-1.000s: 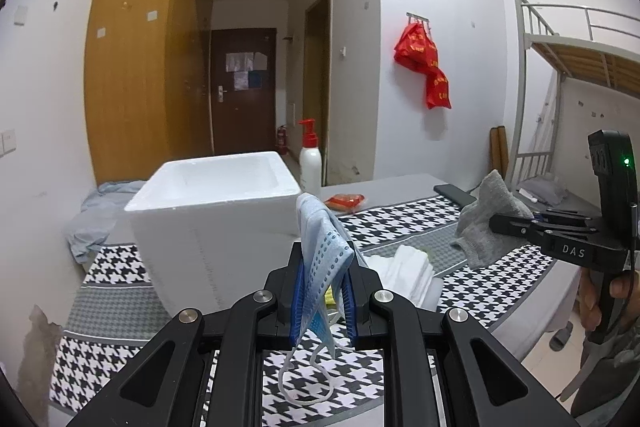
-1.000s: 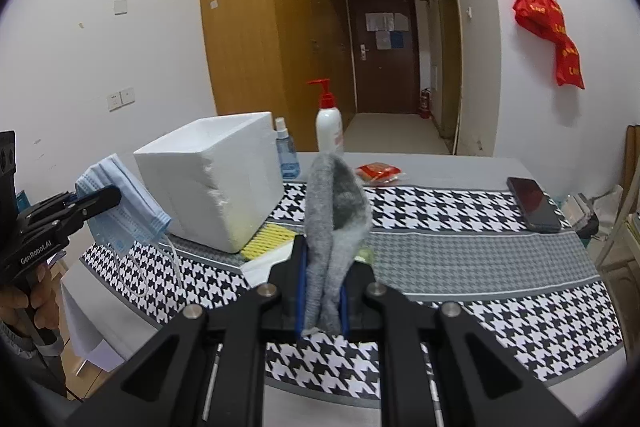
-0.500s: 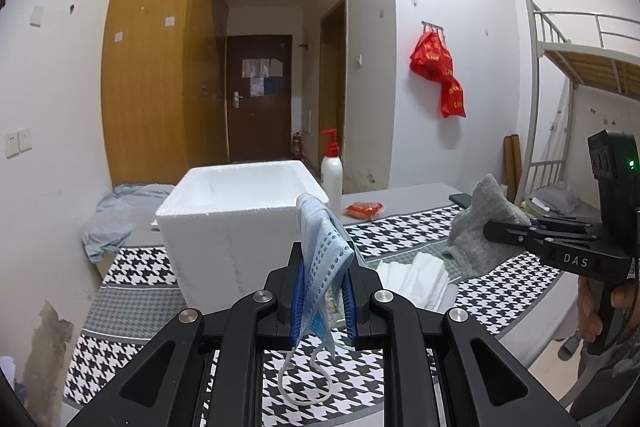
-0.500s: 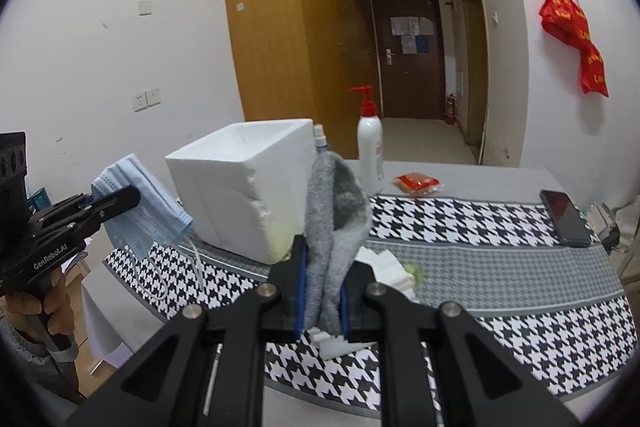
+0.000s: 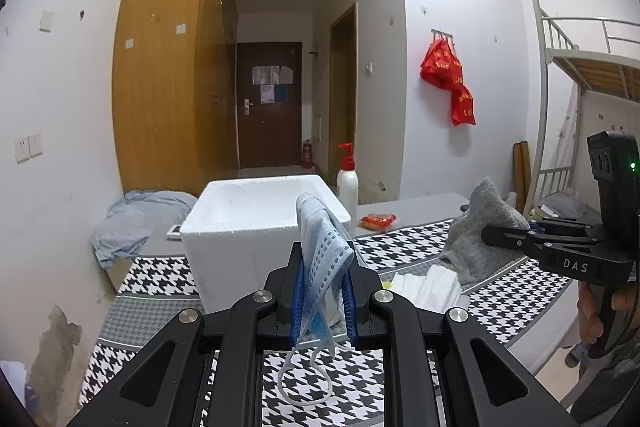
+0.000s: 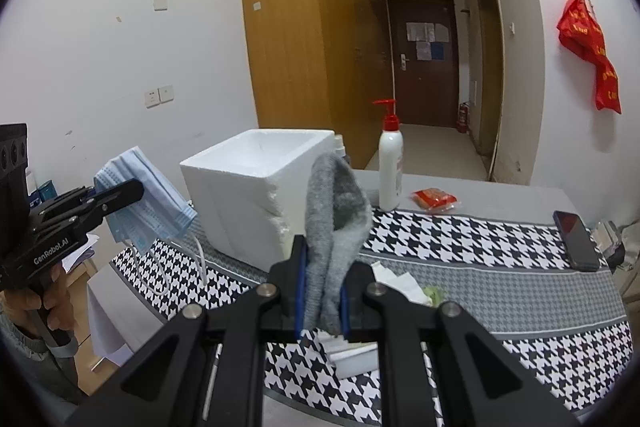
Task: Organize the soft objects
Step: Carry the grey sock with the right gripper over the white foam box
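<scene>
My left gripper point(image 5: 323, 301) is shut on a light blue face mask point(image 5: 324, 247), its white ear loops hanging below. It is held in the air in front of an open white foam box point(image 5: 260, 223) on the table. My right gripper point(image 6: 322, 303) is shut on a grey sock point(image 6: 334, 211), held above the table to the right of the box point(image 6: 256, 195). In the right wrist view the left gripper point(image 6: 120, 193) with the mask point(image 6: 140, 199) is at the left. In the left wrist view the right gripper point(image 5: 496, 233) with the sock point(image 5: 478, 227) is at the right.
The table has a black-and-white houndstooth cloth point(image 6: 480, 247). On it are a white pump bottle point(image 6: 390, 171), a red snack packet point(image 6: 436, 199), a black phone point(image 6: 576, 245) and white tissues point(image 5: 428, 285). A bunk bed point(image 5: 580, 75) stands at the right.
Both grippers have risen and drawn back from the table, still holding the mask and the sock. The box now looks smaller and farther away in both views.
</scene>
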Demonstrator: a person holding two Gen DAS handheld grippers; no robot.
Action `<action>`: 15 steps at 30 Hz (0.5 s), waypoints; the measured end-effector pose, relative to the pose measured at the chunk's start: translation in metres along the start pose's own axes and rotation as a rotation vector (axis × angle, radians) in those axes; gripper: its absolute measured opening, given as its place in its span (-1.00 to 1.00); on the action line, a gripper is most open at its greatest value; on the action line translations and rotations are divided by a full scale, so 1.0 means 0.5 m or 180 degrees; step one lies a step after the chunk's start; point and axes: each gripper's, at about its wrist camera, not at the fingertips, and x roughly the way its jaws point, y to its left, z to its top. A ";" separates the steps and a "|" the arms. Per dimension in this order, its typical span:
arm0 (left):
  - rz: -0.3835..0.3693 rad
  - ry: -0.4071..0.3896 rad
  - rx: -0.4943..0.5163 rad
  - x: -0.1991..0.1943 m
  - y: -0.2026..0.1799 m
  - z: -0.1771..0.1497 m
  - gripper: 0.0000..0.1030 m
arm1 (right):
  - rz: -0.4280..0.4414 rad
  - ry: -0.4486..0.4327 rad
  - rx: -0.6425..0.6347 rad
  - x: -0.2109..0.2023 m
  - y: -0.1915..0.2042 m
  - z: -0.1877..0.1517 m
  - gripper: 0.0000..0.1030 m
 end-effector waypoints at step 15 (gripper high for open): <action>0.0108 -0.0035 -0.0085 0.005 0.033 0.017 -0.65 | 0.0165 0.0010 -0.0132 0.042 0.037 0.047 -0.68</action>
